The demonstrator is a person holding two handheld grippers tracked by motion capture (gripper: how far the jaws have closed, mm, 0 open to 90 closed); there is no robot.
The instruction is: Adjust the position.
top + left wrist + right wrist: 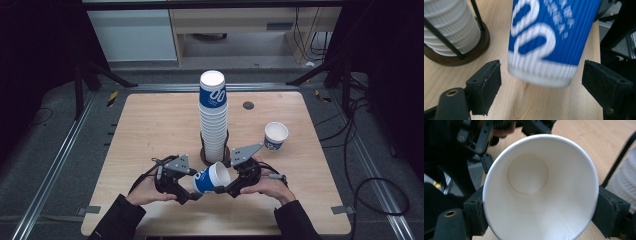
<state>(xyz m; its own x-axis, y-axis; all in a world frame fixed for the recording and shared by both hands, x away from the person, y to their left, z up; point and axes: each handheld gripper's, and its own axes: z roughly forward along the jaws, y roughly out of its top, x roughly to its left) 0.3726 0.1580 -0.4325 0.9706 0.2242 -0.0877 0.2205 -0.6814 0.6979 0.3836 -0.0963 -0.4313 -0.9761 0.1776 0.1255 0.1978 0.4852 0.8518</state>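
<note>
Gripping a blue cup [211,178] at its rim with the right gripper [226,188], jaws pressed on both sides, cup held tipped on its side above the table [150,125], just in front of the stack [213,120]. Looking straight into the mouth from the right gripper view: white inside, round bottom, a seam, nothing in it. From the left gripper view, only the ribbed blue outside and white base band [541,75], hanging between the left gripper [541,87] jaws, spread wide and clear of it. Stack standing upright in a dark wire holder [204,155]. Second cup [275,136] upright to the right, apparently empty.
</note>
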